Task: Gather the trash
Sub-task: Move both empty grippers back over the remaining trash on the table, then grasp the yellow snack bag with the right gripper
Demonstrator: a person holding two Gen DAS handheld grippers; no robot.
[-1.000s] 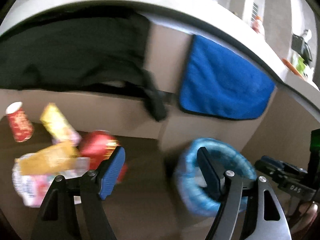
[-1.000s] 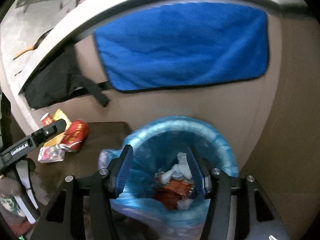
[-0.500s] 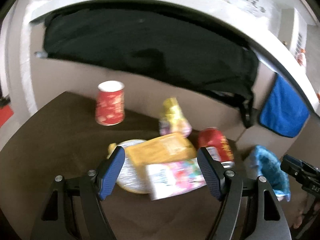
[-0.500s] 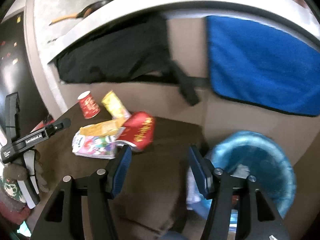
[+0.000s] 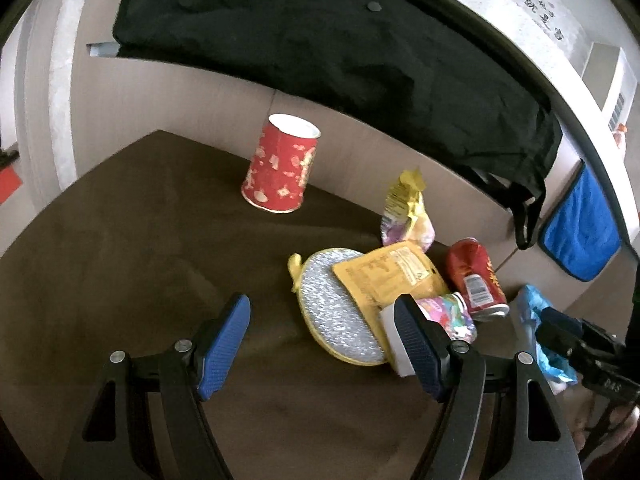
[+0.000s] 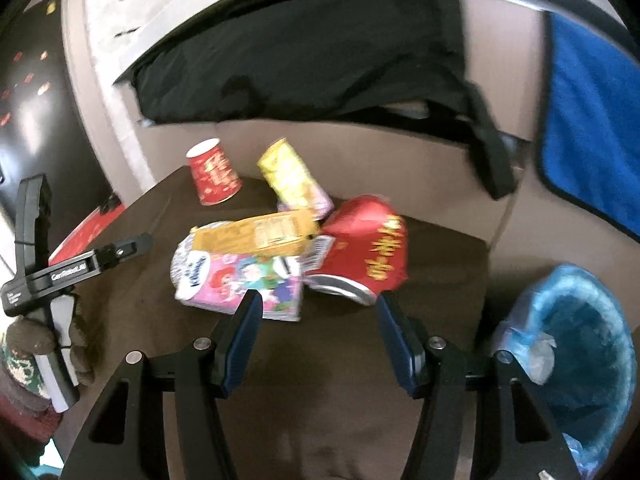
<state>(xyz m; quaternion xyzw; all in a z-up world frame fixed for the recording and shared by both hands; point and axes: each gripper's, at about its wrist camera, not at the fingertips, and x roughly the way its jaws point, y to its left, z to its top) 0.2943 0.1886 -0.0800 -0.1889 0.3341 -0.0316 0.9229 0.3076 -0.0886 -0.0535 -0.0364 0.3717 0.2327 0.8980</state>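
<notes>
Now both my grippers hang over the dark brown table [image 5: 120, 240], jaws wide and empty. My left gripper [image 5: 324, 344] faces a round silver foil lid [image 5: 336, 312]; my right gripper [image 6: 320, 328] faces the crushed red drink can [image 6: 368, 248]. Farther off stands an upturned red paper cup [image 5: 280, 168]. At right waits the blue-lined trash bin [image 6: 576, 328].

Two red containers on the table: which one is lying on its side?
The crushed red can, down beside the wrappers. The red paper cup stands apart at the back, mouth up.
</notes>
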